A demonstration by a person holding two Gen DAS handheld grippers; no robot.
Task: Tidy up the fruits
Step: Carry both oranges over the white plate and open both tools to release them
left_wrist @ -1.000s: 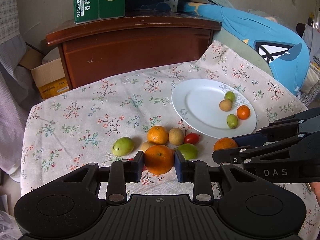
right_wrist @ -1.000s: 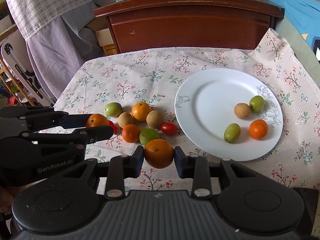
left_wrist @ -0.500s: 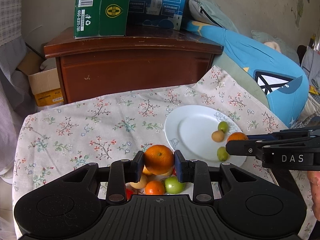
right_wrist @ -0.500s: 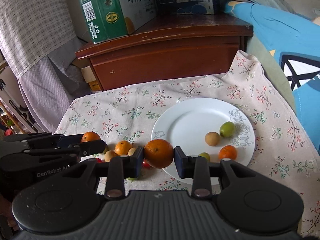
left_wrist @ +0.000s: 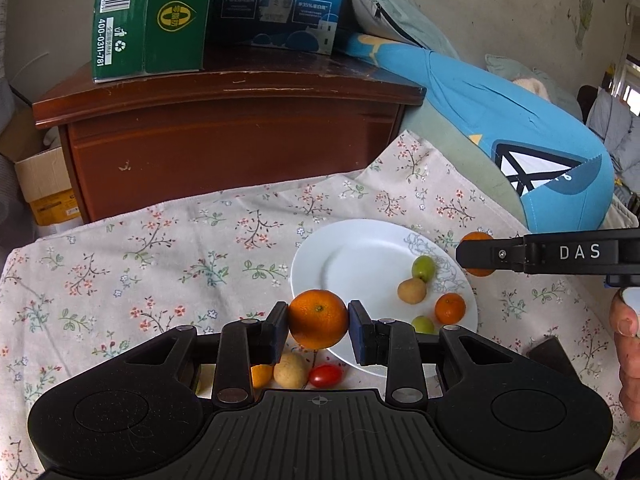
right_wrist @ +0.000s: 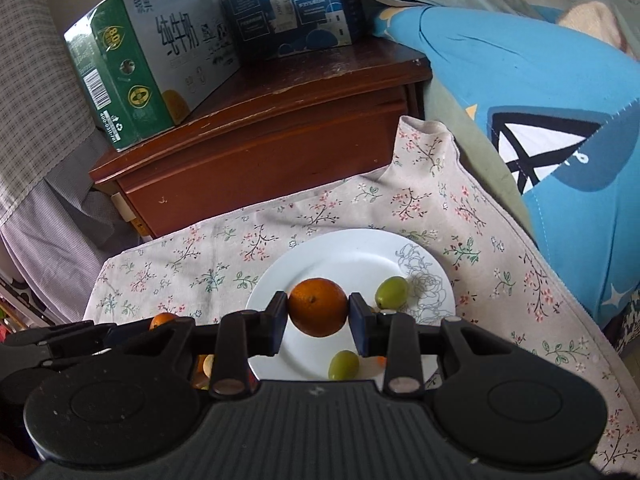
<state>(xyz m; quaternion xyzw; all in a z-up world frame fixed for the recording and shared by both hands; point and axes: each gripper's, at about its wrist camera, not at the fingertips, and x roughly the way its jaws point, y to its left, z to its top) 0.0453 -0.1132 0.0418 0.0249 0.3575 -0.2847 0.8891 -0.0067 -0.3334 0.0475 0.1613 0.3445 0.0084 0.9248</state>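
both grippers, left gripper point(left_wrist: 318, 326) and right gripper point(right_wrist: 318, 322), each clamp an orange point(left_wrist: 318, 319) above the plate point(left_wrist: 360, 256).

Right gripper point(left_wrist: 476, 254) has "DAS" on side; green carton point(left_wrist: 148, 20) shows no. "400-0311-781" & "80" point(right_wrist: 110, 34).

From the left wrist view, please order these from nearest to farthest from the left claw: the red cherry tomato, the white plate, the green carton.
1. Red cherry tomato: just below the left claw, on the cloth.
2. White plate: ahead, to the right.
3. Green carton: farthest, on the wooden cabinet, back left.
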